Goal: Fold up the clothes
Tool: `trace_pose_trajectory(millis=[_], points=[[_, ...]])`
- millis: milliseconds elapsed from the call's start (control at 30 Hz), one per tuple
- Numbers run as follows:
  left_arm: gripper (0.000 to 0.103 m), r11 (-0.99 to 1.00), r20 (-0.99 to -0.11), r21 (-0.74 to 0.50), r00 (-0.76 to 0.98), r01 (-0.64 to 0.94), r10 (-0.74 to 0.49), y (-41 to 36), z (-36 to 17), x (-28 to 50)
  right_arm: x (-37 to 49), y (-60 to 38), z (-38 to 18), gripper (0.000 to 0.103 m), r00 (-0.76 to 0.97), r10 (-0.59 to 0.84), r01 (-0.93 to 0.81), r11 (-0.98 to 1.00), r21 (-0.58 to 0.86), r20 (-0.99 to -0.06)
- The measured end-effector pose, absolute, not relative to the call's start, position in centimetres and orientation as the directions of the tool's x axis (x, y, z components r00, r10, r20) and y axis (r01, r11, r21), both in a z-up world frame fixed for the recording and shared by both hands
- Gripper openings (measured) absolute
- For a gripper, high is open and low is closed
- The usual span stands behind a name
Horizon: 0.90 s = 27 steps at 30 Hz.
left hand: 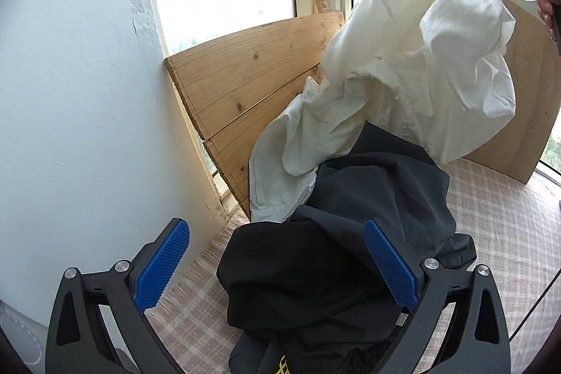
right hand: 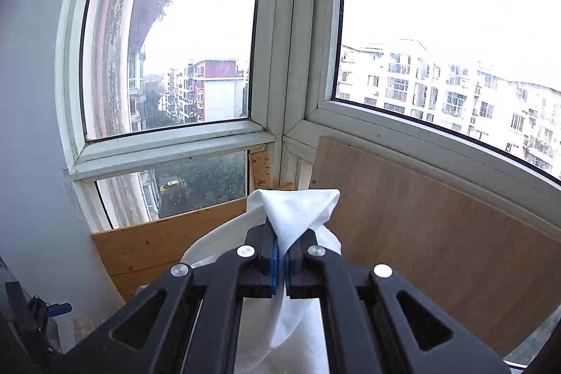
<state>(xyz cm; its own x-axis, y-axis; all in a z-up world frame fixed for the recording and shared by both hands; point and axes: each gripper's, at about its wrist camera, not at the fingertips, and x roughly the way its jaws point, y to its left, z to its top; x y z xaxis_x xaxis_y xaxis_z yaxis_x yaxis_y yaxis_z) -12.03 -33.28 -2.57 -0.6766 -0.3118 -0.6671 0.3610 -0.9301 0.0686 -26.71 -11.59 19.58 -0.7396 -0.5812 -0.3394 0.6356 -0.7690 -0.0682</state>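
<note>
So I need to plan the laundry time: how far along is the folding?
Barely begun. Nothing looks folded yet. In hand: the right gripper, jaws shut, holds the white garment up by one edge. The left gripper is open, empty. Left: folding the white piece and the crumpled black clothes on the checked cloth.

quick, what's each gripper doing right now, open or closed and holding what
Left gripper: open, empty, above the black garment.
Right gripper: closed on the white garment, holding it up.

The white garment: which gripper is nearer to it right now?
Right. The right gripper is shut on a bunched corner of the white garment, holding it up. The left gripper hangs open over the black garment, apart from the white one.
</note>
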Motion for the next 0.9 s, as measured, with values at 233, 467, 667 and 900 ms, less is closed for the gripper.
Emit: trace_pose_trajectory(millis=[233, 467, 667, 900], points=[[0.1, -0.956, -0.669, 0.053, -0.7, 0.29, -0.249, -30.8, -1.8, -9.5, -17.9, 6.0, 19.5, 0.002, -0.858, -0.356, 0.395, -0.918, -0.033, -0.37], [0.1, -0.987, -0.72, 0.061, -0.678, 0.151, -0.148, -25.2, -3.7, -8.6, -11.2, 18.1, 6.4, 0.007, -0.754, 0.104, 0.056, -0.974, -0.221, -0.649], [0.1, -0.998, -0.748, 0.053, -0.663, -0.034, -0.017, -18.9, -6.4, -8.8, -7.6, 23.8, -2.3, 0.043, -0.614, 0.032, 0.005, -0.999, -0.045, -0.788], [0.1, -0.963, -0.805, -0.002, -0.571, -0.268, 0.16, -10.0, -9.7, -8.2, -2.5, 28.2, -8.9, 0.055, -0.495, -0.005, -0.128, -0.989, 0.078, -0.869]])
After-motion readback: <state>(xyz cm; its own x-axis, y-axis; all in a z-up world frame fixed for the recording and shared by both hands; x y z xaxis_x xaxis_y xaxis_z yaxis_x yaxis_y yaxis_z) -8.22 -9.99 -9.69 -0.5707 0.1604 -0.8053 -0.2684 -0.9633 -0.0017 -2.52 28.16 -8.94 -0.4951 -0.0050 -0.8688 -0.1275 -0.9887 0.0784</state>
